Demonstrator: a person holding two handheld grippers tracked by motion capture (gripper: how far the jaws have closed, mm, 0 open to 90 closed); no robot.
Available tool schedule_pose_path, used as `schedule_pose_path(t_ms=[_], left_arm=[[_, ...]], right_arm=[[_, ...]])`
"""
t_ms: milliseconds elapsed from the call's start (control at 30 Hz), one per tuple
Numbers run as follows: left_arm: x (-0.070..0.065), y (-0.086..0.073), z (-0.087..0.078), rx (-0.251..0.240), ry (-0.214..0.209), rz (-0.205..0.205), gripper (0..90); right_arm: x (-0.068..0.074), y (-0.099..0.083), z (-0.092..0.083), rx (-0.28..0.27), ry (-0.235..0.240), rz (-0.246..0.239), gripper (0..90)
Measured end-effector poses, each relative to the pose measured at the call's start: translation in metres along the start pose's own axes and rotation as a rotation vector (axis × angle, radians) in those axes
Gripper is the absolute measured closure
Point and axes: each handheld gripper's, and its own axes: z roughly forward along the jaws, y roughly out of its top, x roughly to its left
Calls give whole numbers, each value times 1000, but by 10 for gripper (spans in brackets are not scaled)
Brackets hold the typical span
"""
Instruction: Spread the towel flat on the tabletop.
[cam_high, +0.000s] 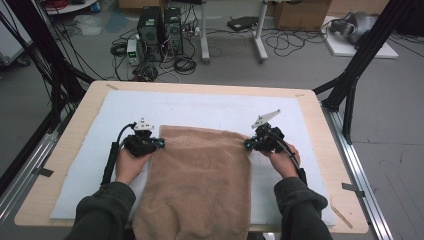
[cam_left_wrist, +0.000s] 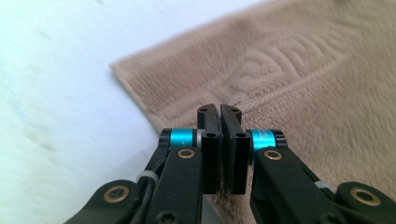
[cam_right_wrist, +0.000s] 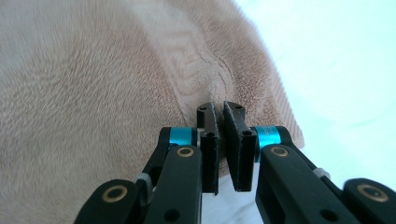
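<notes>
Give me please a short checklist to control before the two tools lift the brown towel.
1. Left tool shut on the towel edge near its far left corner: ok.
2. Right tool shut on the edge near the far right corner: ok.
3. How much cloth sits between the pads: cannot tell.
4. Towel flat on the white mat, far edge straight: ok.
5. Near end fully on the table: not ok, it hangs over the front edge.

One brown towel (cam_high: 200, 175), two tongs (cam_high: 159, 143)
</notes>
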Motion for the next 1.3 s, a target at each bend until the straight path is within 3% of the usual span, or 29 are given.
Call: schedule_pose_path(t_ms=[100, 167, 233, 300, 333, 367, 433, 533, 700, 933, 1000, 1133, 1300], left_arm=[[8, 33, -2, -50, 47, -9, 870], [16, 60, -3, -80, 82, -6, 870], [26, 86, -3, -118, 124, -25, 865], [31, 99, -4, -139, 134, -51, 787], [32, 101, -3, -134, 120, -56, 726], [32, 100, -2, -118, 107, -47, 697], [31, 94, 0, -63, 68, -24, 625], [29, 76, -2, -67, 22, -24, 605], [19, 44, -11, -59, -46, -13, 538], [1, 12, -33, -57, -95, 29, 446], [-3, 6, -41, -68, -119, 21, 380], [-14, -5, -55, -72, -123, 48, 286], [-26, -24, -70, -77, -160, 79, 266]], right_arm=[[-13, 22, -12, -17, -36, -4, 854], [-24, 41, -22, -32, -85, -7, 853], [-37, 62, -34, -90, -149, 9, 835], [-47, 77, -39, -150, -238, 44, 679], [-51, 80, -39, -167, -255, 72, 644], [-53, 80, -38, -178, -223, 91, 639], [-53, 76, -29, -141, -199, 94, 611], [-45, 67, -19, -103, -153, 73, 574], [-21, 47, -13, -88, -76, 59, 506], [16, 27, -21, -158, -4, 37, 457], [25, 22, -24, -181, 11, 32, 428], [43, 12, -28, -211, 36, 13, 391], [63, -5, -30, -237, 61, -2, 361]])
